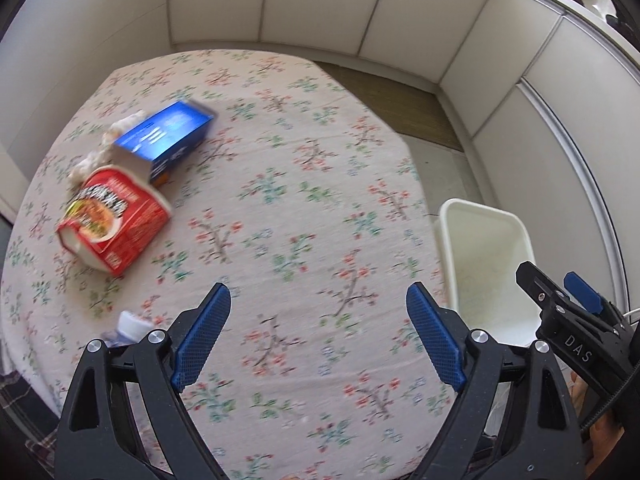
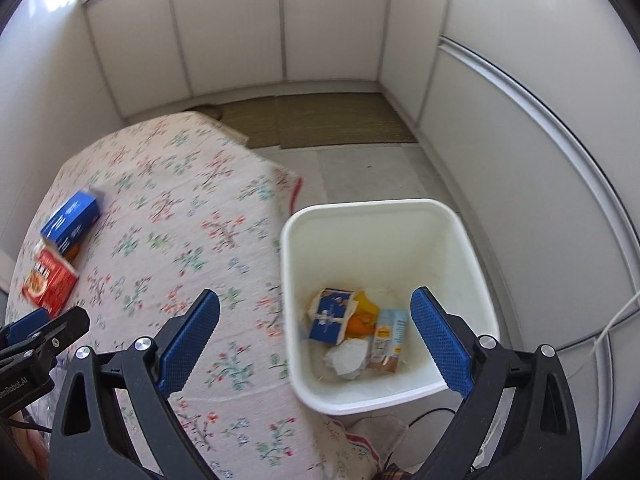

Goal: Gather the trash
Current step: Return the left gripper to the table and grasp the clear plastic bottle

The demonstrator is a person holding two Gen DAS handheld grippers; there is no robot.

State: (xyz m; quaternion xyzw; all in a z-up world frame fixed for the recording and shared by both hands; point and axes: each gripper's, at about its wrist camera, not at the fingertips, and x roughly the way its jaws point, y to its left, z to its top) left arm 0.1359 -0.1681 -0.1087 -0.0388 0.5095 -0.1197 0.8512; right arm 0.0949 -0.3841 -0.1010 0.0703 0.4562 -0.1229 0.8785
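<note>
Red noodle carton [image 1: 114, 222] (torn open) lies tipped.

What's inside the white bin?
In the white bin: a blue carton, something orange, a small pale box and crumpled paper. Anything beneath them is hidden.

Left wrist cam: sits above the near edge of the floral-cloth table [image 1: 304, 184], tilted steeply down and across it toward the white cabinet fronts [image 1: 320, 4]. Tabletop fills most of the frame; white bin [image 1: 486, 256] only clips in at the table's right edge.

Right wrist cam: further right, above the table's right edge, same steep down-tilt, looking straight into the bin [image 2: 384, 216] on the floor beside the table [image 2: 172, 216].

Overlap: right half of the table, bin, blue box [image 1: 168, 136] [image 2: 74, 216] and red carton [image 1: 116, 220] [image 2: 50, 280] at table's far left, cabinets.
</note>
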